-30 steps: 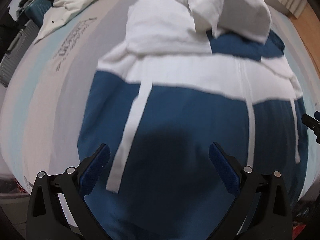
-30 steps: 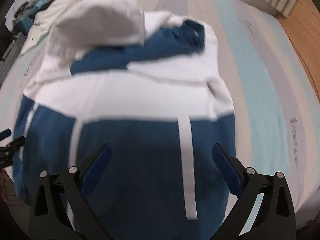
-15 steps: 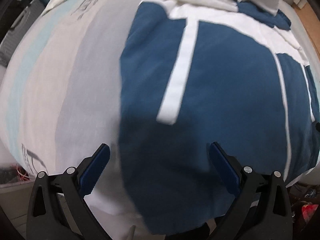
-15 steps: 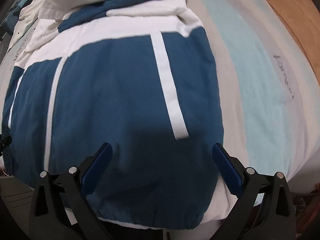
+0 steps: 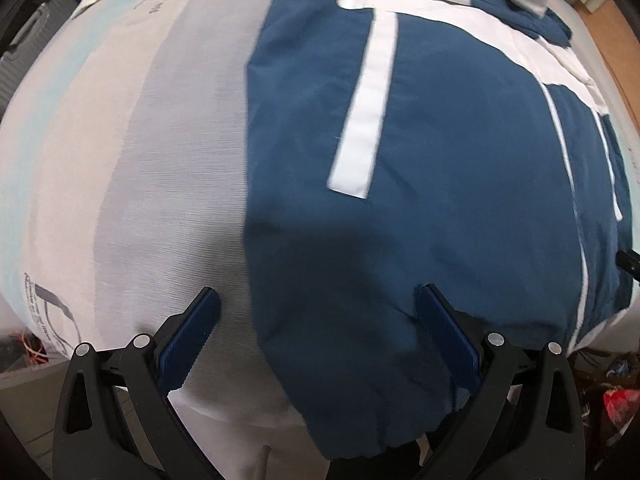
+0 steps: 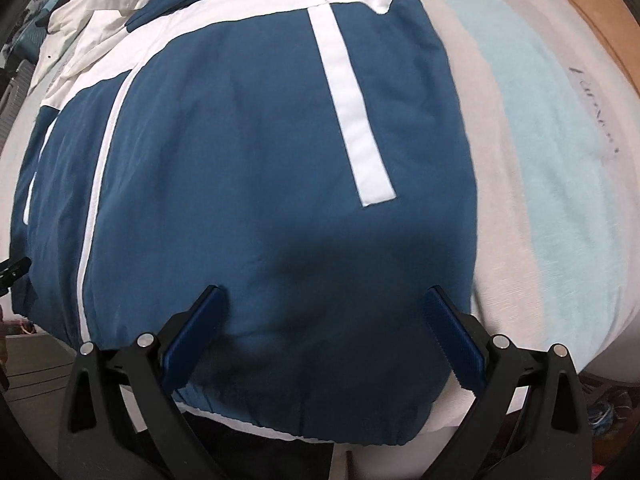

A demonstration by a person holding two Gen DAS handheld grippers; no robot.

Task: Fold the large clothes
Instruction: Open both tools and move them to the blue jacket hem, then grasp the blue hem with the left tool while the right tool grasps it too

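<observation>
One blue and white jacket [image 5: 460,168] lies spread flat on the bed [image 5: 140,152], hem hanging right at the near edge of the mattress. Plenty of bare striped sheet on both sides of it. Two grippers: the left gripper [image 5: 318,334] hangs wide open over the jacket's left hem corner, holding nothing, and the right gripper [image 6: 326,334] is just as wide open over the hem's right part, also empty.

Your left claw [image 5: 318,336] gapes wide, blue pads spread apart and gripping nothing. Your right claw [image 6: 326,336] gapes equally wide, also empty.
</observation>
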